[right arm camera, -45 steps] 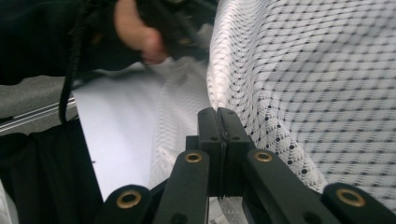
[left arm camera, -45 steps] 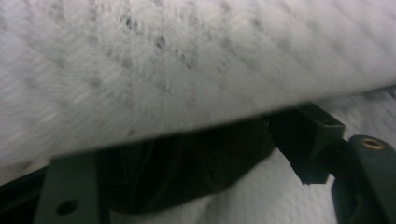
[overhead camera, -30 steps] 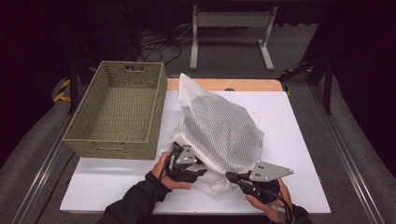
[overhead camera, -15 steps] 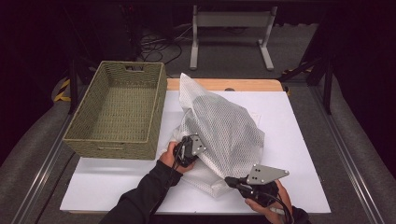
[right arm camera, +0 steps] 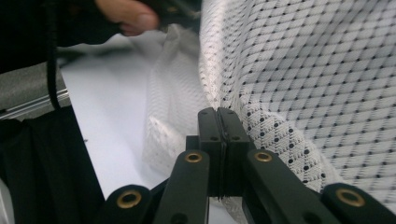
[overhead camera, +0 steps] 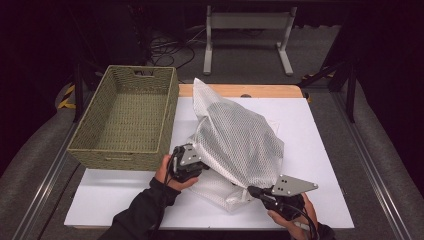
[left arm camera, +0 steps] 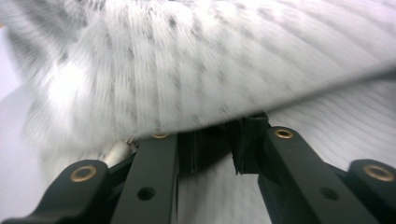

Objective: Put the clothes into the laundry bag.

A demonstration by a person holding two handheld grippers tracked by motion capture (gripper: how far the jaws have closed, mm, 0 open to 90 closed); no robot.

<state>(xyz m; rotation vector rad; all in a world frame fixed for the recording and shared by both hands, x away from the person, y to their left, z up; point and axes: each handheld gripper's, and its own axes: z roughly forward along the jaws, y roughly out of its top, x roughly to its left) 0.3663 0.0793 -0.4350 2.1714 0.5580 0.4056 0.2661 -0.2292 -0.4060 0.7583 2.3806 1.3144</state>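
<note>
At the far left the woven basket (overhead camera: 125, 120) sits empty, its near corner just beside my left gripper (overhead camera: 186, 162). That gripper's jaws have just been opening and now stand apart, with the edge of the mesh bag (overhead camera: 235, 142) lying over their tips. The bag is heaped in the middle of the white mat (overhead camera: 320, 140), between basket and bare mat. At the bag's near right corner my right gripper (overhead camera: 254, 191) has its jaws clamped together on a fold of mesh
</note>
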